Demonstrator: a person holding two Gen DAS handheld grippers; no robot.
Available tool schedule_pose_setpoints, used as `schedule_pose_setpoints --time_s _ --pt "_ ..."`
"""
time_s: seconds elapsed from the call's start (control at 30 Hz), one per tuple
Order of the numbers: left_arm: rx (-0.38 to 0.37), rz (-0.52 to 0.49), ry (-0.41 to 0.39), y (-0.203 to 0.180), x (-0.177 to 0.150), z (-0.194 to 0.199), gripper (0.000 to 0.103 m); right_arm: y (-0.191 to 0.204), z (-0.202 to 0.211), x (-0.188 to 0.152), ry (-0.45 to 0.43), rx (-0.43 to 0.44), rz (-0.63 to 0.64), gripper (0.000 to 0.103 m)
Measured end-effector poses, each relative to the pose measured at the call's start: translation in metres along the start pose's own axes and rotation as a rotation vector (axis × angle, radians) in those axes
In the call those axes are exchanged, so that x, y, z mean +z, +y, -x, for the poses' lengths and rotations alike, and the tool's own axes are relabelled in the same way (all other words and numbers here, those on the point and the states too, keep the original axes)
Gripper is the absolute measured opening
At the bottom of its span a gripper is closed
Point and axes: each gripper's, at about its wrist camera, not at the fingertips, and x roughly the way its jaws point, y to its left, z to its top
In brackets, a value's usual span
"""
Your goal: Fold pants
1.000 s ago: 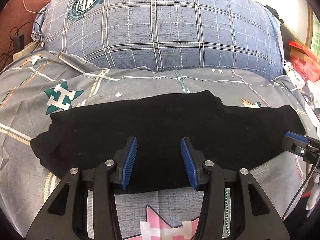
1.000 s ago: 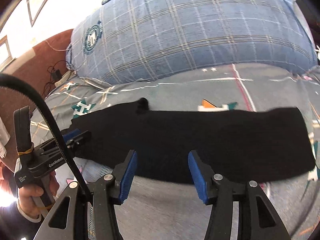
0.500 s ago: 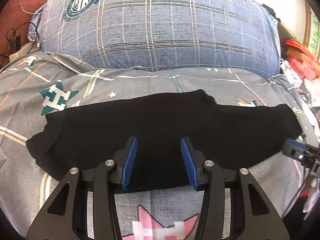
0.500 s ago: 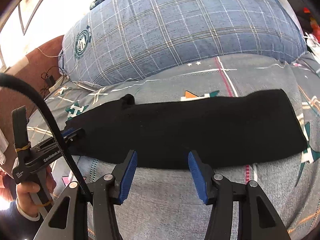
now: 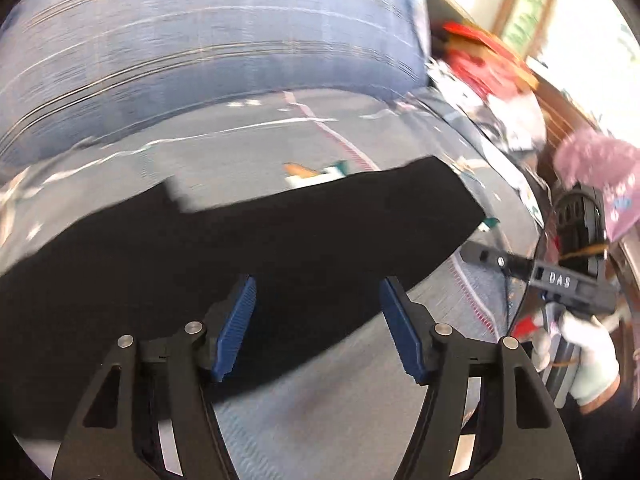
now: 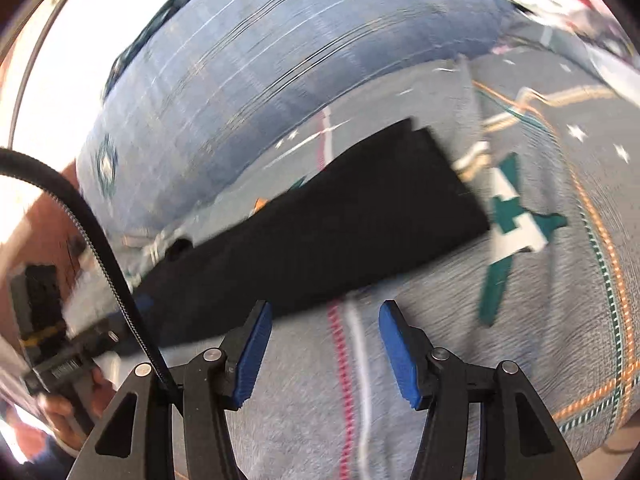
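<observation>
The black pants (image 5: 280,240) lie flat as a long folded strip on the grey patterned bedspread (image 5: 320,420). In the right wrist view the pants (image 6: 320,232) run from lower left to upper right, their leg end at the upper right. My left gripper (image 5: 318,324) is open and empty, hovering over the near edge of the pants towards their right half. My right gripper (image 6: 326,350) is open and empty, above bare bedspread (image 6: 440,280) just in front of the pants' near edge. Both views are motion-blurred.
A large blue plaid pillow (image 5: 200,48) lies behind the pants and also shows in the right wrist view (image 6: 260,72). Red and white clutter (image 5: 488,64) sits off the bed's right side. The other gripper, in a gloved hand (image 5: 576,284), shows at right.
Both grippers have swung quickly to the right along the pants, towards the leg end. The pants lie as before. Both grippers stay open.
</observation>
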Motion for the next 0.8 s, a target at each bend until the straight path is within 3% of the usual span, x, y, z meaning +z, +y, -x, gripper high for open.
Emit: schedule_pose_setpoints --time_s 0.17,0.4,0.57,0.8 --pt "-0.038 -0.102 0.06 -0.023 0.053 -0.046 0.065 -0.018 0.0 0.022 -0.035 -0.007 -0.035 0.054" --pt "-0.202 -0.267 0.202 -0.056 0.118 -0.122 0.065 -0.036 0.007 0.008 -0.128 0.083 -0.092 0.055" --pt "-0.279 -0.307 0.299 -0.07 0.133 -0.168 0.065 -0.039 0.009 0.002 -0.15 0.126 -0.114 0.055" --pt "-0.389 -0.368 0.32 -0.099 0.143 -0.191 0.069 -0.027 -0.002 0.01 -0.166 0.102 -0.019 0.055"
